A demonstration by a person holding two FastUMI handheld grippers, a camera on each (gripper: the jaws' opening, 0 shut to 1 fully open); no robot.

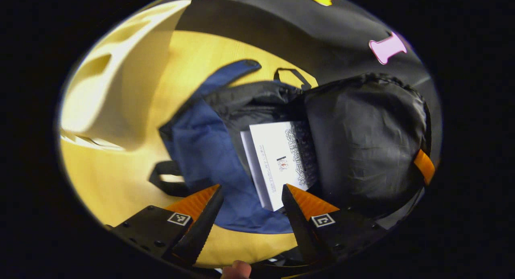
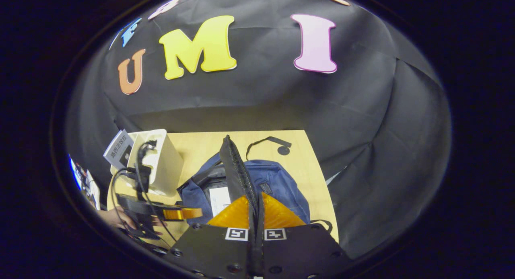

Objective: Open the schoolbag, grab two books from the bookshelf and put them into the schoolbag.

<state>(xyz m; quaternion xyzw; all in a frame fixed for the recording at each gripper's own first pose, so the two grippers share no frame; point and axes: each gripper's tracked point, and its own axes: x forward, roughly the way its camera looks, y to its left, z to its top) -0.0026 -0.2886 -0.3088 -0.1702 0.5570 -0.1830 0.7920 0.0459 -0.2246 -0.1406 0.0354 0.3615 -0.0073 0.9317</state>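
Right now the right gripper [image 2: 254,214] has its jaws pinched on the schoolbag flap [image 2: 237,170], and if it slips, the flap could drop on the book [image 1: 277,158] inside the schoolbag [image 1: 205,150], toward twelve o'clock from the left gripper [image 1: 251,202] with its open, empty jaws.

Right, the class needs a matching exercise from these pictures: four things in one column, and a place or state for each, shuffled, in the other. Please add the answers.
1. right gripper
2. white box-shaped bookshelf
3. left gripper
4. white paperback book

A. lies inside the open blue fabric schoolbag
B. shut on the bag's black fabric flap
C. stands on the pale wooden table beside the bag
D. open, above the bag

Pairs: 1-B, 2-C, 3-D, 4-A.
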